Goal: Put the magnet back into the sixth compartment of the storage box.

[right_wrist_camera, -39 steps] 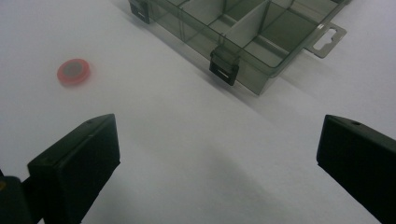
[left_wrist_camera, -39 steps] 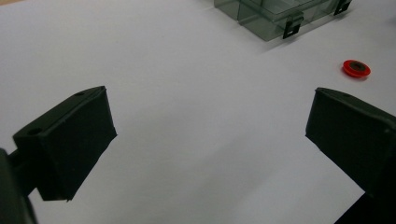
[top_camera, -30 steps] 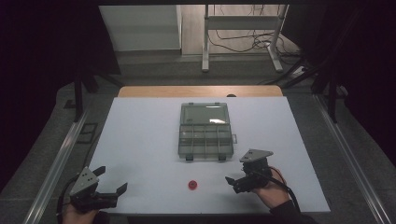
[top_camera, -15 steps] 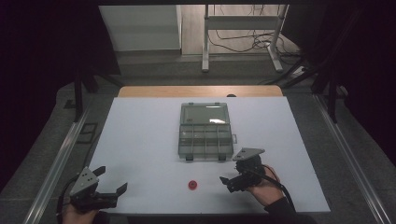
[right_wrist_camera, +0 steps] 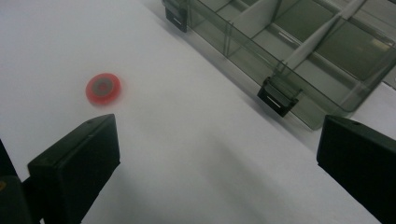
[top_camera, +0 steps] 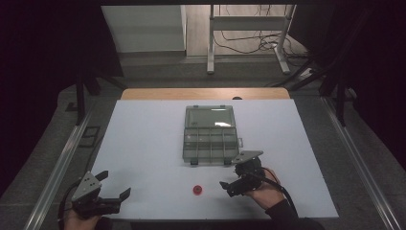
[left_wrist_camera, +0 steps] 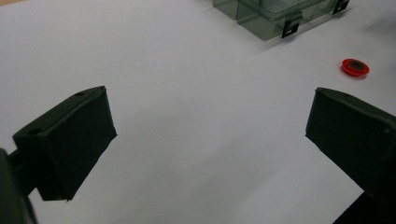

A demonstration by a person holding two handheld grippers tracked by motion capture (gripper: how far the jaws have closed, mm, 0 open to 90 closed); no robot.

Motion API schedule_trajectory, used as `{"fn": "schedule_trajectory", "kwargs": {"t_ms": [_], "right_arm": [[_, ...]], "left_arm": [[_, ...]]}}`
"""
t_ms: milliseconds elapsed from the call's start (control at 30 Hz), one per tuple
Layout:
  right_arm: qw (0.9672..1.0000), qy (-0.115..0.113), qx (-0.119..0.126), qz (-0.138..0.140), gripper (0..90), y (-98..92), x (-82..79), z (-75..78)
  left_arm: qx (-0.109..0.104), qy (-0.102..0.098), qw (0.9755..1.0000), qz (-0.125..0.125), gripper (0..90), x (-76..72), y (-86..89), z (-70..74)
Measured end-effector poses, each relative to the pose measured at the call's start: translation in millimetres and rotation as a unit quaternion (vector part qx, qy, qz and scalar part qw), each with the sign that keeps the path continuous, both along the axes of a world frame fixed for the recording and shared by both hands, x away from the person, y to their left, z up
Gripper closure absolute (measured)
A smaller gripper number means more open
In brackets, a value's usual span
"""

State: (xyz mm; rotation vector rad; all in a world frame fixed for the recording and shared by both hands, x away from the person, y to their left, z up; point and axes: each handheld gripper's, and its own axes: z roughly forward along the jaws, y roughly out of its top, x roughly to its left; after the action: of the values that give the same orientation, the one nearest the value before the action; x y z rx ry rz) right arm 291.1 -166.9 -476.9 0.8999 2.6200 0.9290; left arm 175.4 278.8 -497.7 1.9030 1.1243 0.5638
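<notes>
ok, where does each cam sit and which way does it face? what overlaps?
High view: above the person's side, facing forward and down on the table; shows both hands, left gripper, right gripper.
Left gripper view: on the left gripper, looking across the table to the red disc and box; open jaws show.
Right gripper view: on the right gripper, facing disc and box; open jaws show.
Shared: all three see disc and box.
</notes>
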Motion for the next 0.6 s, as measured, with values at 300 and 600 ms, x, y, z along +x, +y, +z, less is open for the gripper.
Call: {"fn": "schedule_trajectory", "kwargs": {"t_ms": [300, 600], "right_arm": [[0.9999, 0.001, -0.007, 0.015, 0.0, 9.9, 1.0, -0.8], [0.9995, 0.005, -0.014, 0.027, 0.0, 20.1, 2.8, -3.0]], "left_arm": [[0.000, -0.002, 1.0000, -0.001, 1.6, -0.3, 0.0, 0.1], [0.000, -0.002, 1.0000, -0.001, 1.6, -0.3, -0.1, 0.0]]}}
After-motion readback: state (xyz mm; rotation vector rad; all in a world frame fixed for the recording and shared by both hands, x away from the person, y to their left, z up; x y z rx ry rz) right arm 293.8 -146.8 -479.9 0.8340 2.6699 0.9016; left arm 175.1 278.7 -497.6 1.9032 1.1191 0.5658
